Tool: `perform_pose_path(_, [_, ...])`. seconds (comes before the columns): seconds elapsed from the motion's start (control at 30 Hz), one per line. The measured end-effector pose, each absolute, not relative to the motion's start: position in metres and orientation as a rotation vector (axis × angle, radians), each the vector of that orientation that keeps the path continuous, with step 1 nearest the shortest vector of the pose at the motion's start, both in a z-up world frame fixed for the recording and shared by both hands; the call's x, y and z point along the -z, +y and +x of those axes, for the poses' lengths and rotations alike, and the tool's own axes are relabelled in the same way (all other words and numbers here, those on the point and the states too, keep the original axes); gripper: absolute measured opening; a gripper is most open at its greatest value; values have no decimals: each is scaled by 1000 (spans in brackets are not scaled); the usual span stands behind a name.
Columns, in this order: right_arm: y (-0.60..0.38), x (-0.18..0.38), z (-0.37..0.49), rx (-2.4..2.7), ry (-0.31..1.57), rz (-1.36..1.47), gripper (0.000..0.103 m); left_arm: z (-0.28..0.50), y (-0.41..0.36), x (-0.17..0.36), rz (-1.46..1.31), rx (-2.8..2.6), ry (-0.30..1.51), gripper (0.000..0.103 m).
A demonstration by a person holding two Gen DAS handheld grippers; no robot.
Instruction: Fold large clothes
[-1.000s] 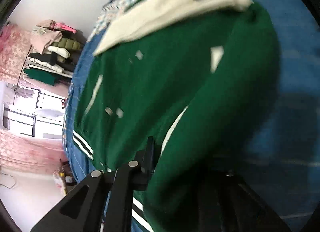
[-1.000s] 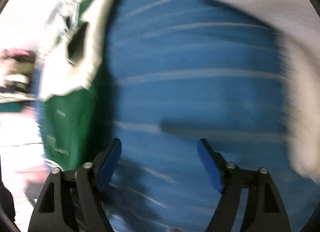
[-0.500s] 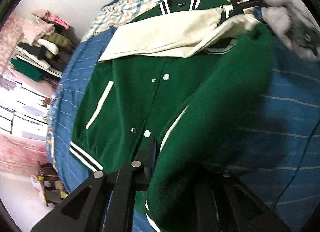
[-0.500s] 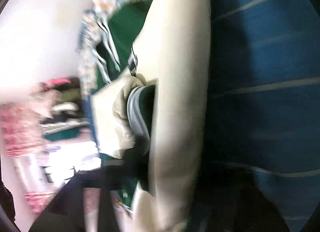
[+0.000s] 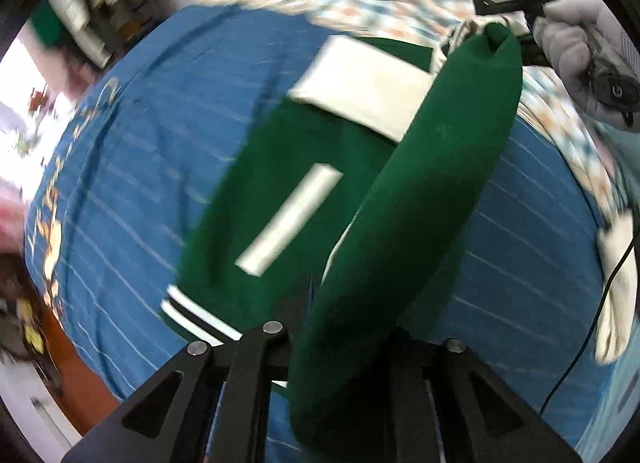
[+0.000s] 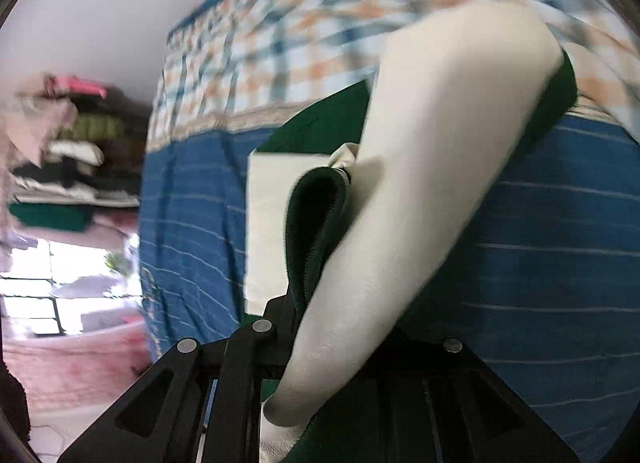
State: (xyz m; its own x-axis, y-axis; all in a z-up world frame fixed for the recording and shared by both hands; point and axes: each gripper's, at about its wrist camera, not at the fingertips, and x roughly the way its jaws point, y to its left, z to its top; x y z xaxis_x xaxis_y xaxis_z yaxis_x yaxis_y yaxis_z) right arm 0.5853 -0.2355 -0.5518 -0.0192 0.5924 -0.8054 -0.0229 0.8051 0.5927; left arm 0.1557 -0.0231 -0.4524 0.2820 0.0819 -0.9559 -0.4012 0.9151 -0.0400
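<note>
The left gripper (image 5: pixel 340 343) pinches the green jacket (image 5: pixel 280 183) at its hem side, jaws opening slightly on the cloth; the right gripper (image 6: pixel 320 323) is closing on a cream sleeve (image 6: pixel 420 183) near the collar end. One side hangs lifted above the blue bed sheet (image 5: pixel 140 143); folding looks barely begun

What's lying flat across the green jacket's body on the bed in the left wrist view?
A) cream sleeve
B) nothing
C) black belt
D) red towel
A: a cream sleeve lies folded over the green jacket on the blue striped bedspread.
</note>
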Motion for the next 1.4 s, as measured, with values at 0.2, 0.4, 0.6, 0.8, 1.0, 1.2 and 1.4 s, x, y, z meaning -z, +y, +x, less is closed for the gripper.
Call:
perform_pose_path(0.2, [-66, 607, 590, -468, 1655, 202, 38, 151, 78, 529, -474, -374, 1338, 29])
perform_pose_path(0.4, [-68, 609, 578, -712, 1668, 467, 74, 97, 134, 551, -668, -481, 1359, 57])
perform_pose_path(0.6, [-206, 598, 574, -590, 1559, 503, 85, 63, 121, 554, -729, -576, 1369, 75])
perform_pose_path(0.8, [-296, 688, 600, -480, 1586, 601, 86, 77, 94, 593, -629, -612, 1419, 76])
perform_pose_path(1.0, [-273, 747, 642, -690, 1474, 869, 58, 96, 82, 604, -565, -615, 1443, 76])
perform_pose_path(1.2, [-266, 740, 639, -602, 1453, 963, 19, 124, 73, 599, -442, -598, 1463, 76])
perform_pose_path(1.4, [-369, 697, 544, -369, 1378, 1209, 18, 147, 82, 577, -361, -570, 1445, 76])
